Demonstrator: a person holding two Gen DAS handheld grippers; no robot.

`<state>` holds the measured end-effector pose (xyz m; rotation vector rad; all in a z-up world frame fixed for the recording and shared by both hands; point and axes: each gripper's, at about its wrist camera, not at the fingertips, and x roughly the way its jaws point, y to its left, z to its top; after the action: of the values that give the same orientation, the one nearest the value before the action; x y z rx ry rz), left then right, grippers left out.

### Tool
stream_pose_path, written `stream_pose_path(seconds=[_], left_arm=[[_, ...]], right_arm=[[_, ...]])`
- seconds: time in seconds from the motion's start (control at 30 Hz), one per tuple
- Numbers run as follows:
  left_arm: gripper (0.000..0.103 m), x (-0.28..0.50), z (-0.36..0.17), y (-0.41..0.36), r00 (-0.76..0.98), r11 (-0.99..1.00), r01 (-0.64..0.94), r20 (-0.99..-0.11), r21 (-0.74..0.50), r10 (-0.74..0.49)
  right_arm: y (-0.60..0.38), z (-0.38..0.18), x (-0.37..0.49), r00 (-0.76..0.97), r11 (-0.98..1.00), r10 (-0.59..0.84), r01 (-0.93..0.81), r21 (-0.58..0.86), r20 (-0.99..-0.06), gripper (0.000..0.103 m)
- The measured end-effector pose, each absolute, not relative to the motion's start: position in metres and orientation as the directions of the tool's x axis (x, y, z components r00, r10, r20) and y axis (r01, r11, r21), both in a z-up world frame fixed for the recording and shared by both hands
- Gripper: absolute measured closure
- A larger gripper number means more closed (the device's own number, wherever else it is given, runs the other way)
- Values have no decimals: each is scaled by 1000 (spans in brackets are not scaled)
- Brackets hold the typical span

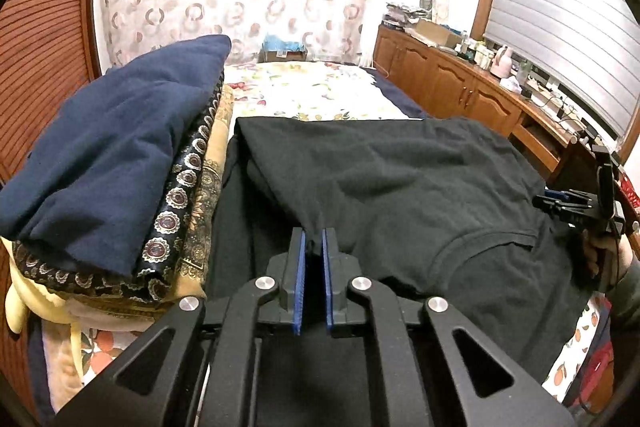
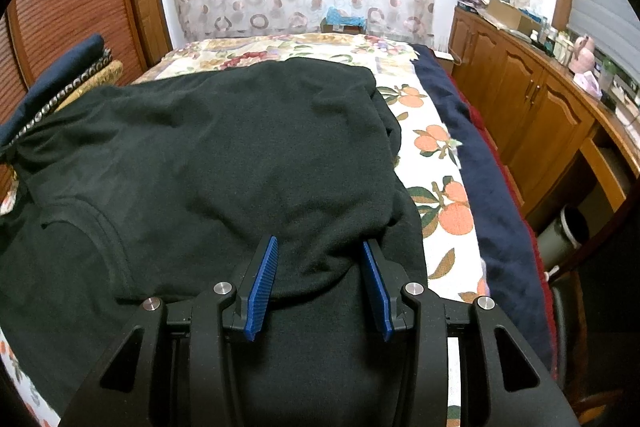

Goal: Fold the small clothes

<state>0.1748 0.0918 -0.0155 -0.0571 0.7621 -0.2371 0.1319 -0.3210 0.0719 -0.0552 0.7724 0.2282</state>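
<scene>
A black shirt (image 1: 400, 179) lies spread on the bed, and its neckline seam (image 1: 488, 243) shows near the right. My left gripper (image 1: 314, 247) is shut on a pinch of the shirt's cloth, which rises in a ridge from the pads. In the right wrist view the shirt (image 2: 224, 147) fills the middle. My right gripper (image 2: 320, 251) has its jaws partly apart, closed on a thick bunch of the shirt at its near edge, with folds running to both tips. The right gripper (image 1: 560, 205) also shows at the shirt's right side, held by a hand (image 1: 600, 255).
A stack of folded cloth, navy (image 1: 112, 155) on top of patterned pieces, sits on the bed at the left. The floral bedsheet (image 2: 436, 195) borders the shirt on the right. Wooden cabinets (image 2: 520, 107) with clutter on top run along the right wall.
</scene>
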Motion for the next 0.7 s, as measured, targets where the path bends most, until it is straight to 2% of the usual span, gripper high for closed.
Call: stream_pose_path(seconds=[0.03, 0.07, 0.17, 0.47, 0.7], left_arm=[[94, 174, -15, 92, 702, 973, 189, -675, -131, -227], [94, 171, -15, 93, 712, 976, 179, -669, -121, -213], [95, 166, -10, 96, 737, 978, 157, -643, -135, -208], [95, 142, 9, 100, 770, 971, 178, -591, -162, -240], [95, 112, 23, 106, 787, 961, 196, -553, -197, -274]], right_arm=[[-322, 71, 133, 692, 971, 197, -238, 39, -695, 83], [-322, 71, 133, 690, 969, 200, -243, 37, -695, 92], [-322, 75, 128, 713, 971, 195, -237, 30, -673, 93], [-328, 114, 86, 824, 970, 227, -242, 39, -519, 94], [-345, 122, 48, 826, 957, 281, -282, 73, -489, 95]])
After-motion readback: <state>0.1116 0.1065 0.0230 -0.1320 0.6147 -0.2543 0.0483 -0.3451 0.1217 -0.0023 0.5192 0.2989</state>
